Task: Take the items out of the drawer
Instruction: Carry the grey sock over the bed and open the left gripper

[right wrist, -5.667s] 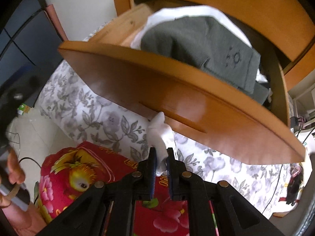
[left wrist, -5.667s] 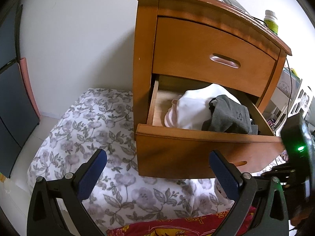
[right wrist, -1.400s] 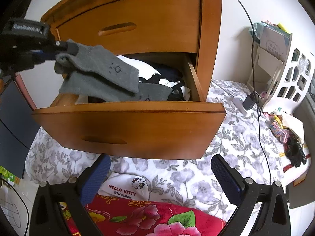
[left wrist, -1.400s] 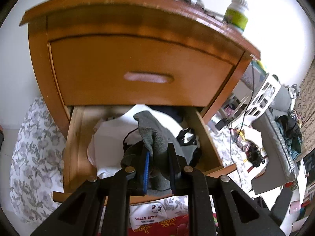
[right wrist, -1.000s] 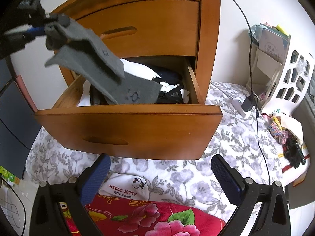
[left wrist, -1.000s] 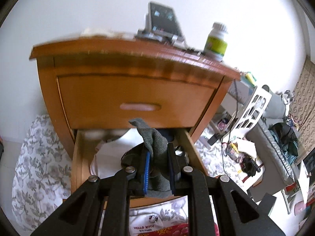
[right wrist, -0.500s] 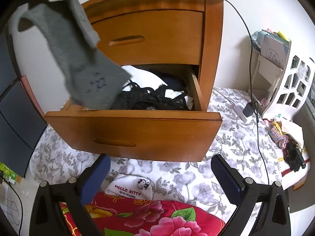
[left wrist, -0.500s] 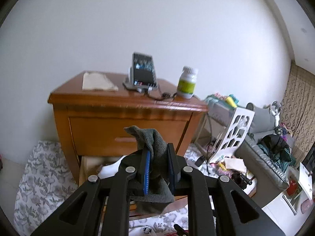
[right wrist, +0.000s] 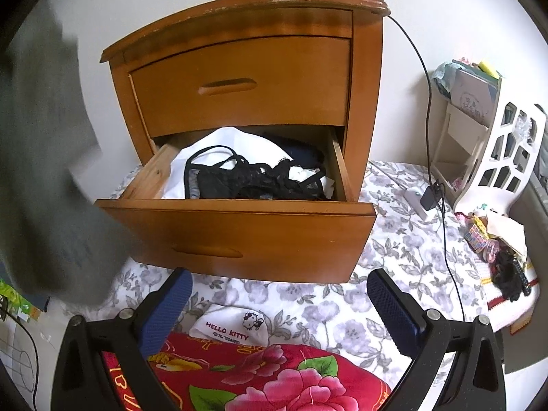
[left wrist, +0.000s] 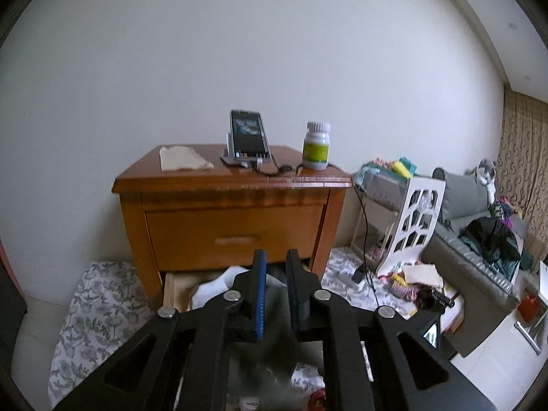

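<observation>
We judge one item freshly out: grey sock (right wrist: pixel 51 188) blurs at frame left; left gripper (left wrist: pixel 274 294) closing, nothing visible between; right gripper (right wrist: pixel 279 311) gapes empty; next, the black lace garment (right wrist: pixel 253 179) in the drawer (right wrist: pixel 239 236).

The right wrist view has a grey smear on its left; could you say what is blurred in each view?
Right wrist view: a grey cloth, motion-blurred, while the drawer is sharp; left wrist view: nightstand slightly soft, room edges fisheye-bent.

Left gripper (left wrist: pixel 274 291): black linkage arms with round silver pivot screws and ribbed blue pads (left wrist: pixel 261 294). Right gripper (right wrist: pixel 279 308): identical black frame, textured blue pads (right wrist: pixel 394 311).
</observation>
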### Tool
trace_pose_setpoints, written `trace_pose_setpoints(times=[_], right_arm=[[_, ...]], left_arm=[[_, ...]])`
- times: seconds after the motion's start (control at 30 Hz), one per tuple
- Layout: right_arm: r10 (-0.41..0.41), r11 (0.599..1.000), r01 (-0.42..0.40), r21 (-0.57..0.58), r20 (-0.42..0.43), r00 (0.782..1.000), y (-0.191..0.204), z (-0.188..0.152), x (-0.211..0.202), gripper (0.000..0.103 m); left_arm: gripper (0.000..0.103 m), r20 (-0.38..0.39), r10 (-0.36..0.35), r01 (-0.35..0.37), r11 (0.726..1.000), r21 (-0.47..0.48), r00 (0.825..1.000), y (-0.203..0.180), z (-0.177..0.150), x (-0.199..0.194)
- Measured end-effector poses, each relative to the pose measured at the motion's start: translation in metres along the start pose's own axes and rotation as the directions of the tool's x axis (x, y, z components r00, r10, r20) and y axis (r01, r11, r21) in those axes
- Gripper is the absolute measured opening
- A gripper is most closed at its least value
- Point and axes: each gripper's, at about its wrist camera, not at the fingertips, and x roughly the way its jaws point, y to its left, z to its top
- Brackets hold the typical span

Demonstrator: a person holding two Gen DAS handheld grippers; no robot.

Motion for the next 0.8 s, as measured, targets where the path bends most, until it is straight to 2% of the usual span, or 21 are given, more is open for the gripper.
trace_pose_setpoints(times=[0.17, 0.33, 0.43, 0.8], right_arm=[[0.007, 1.0, -0.007, 0.001, -0.004, 1.0, 0.0, -0.002, -0.001, 0.103], [0.005, 1.0, -0.005, 0.002, -0.017, 1.0, -0.003, -0.004, 0.002, 0.103], [0.006, 1.0, -0.006, 0.002, -0.026, 1.0, -0.003, -0.005, 0.006, 0.103], [0.013, 1.0, -0.014, -0.016, -0.054, 0.998, 0.002, -0.009, 0.015, 0.103]], left_arm=[[0.011, -0.112, -0.006, 0.007, 1.0, 0.002, 0.994, -0.003, -0.03, 0.026], [0.011, -0.239, -0.025, 0.013, 0.998, -0.053, 0.971, 0.005, -0.069, 0.06], [0.011, -0.282, -0.022, -0.003, 0.996, -0.09, 0.959, 0.013, -0.087, 0.072], [0.011, -0.37, 0.067, -0.123, 0.984, -0.131, 0.927, 0.032, -0.127, 0.103]])
